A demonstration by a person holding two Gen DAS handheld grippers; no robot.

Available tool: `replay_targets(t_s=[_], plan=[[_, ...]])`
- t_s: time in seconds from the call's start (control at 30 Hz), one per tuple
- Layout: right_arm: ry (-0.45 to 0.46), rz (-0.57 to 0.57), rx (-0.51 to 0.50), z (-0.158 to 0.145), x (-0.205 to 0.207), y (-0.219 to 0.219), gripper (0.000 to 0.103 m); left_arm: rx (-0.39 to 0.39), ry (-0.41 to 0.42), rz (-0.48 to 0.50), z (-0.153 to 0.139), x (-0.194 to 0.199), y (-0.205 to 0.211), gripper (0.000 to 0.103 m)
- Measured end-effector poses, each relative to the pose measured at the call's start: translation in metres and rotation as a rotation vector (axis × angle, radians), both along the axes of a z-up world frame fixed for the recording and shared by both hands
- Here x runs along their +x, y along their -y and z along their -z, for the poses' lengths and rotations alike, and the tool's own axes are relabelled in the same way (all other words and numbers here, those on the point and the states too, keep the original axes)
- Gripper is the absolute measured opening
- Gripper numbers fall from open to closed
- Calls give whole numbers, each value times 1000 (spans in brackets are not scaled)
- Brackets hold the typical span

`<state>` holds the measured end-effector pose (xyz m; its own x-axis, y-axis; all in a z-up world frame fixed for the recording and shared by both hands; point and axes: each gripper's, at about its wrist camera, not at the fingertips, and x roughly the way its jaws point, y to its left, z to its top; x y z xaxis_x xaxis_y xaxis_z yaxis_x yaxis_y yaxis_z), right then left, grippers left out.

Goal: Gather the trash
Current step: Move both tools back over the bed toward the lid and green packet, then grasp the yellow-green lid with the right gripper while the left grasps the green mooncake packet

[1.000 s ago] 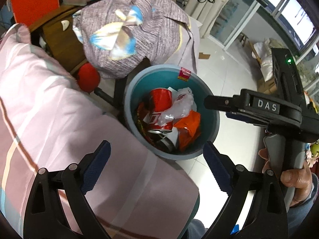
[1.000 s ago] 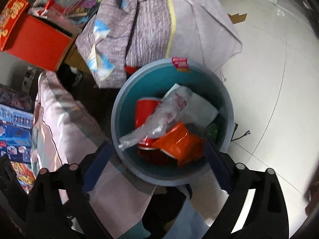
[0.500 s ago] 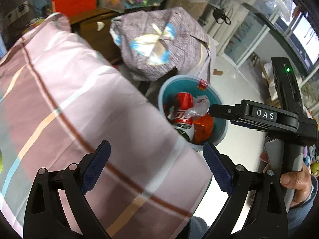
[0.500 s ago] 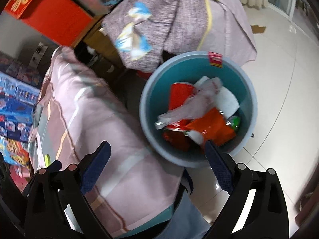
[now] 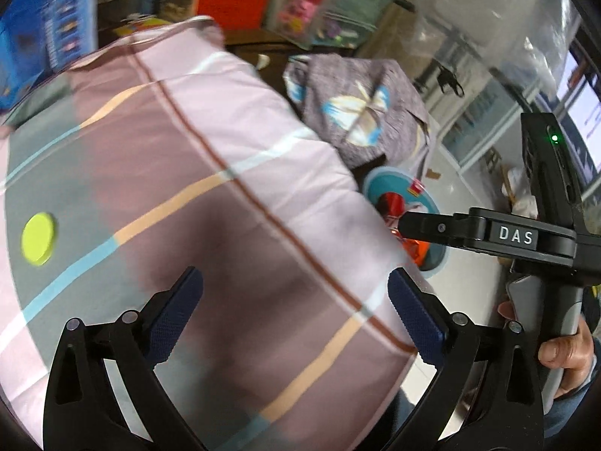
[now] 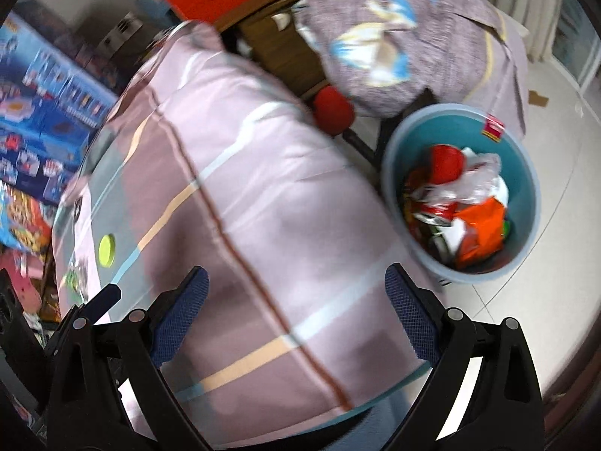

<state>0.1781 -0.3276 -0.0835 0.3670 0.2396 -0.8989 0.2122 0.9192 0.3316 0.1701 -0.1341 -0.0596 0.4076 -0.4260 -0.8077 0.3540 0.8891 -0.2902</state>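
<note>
"das" label on right gripper [image 5: 409, 225]

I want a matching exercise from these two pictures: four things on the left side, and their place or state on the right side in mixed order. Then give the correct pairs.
Things
1. yellow-green disc
2. blue bin
3. orange wrapper
4. right gripper

Places or states
A. stands on the white floor
B. lies inside the bin
C. jaws wide apart, nothing between them
D. lies on the striped cloth

Pairs: 1-D, 2-A, 3-B, 4-C
</note>
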Motion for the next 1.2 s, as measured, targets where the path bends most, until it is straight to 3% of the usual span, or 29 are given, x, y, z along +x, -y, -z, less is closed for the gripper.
replay_targets(t_s=[0.27, 0.77, 0.93, 1.2], plan=[[-37, -142, -7, 1, 17, -99, 91, -10, -4, -144, 6, -10, -99, 99], [-39, -447, -46, 8, 61, -286, 91, 118, 33, -521, 21, -28, -315, 99], [-50, -529, -82, 24, 75, -329, 91, 115, 38, -573, 27, -22, -353, 99], [-8, -550, -141, 39, 94, -361, 91, 93, 20, -580, 34, -16, -366, 99]])
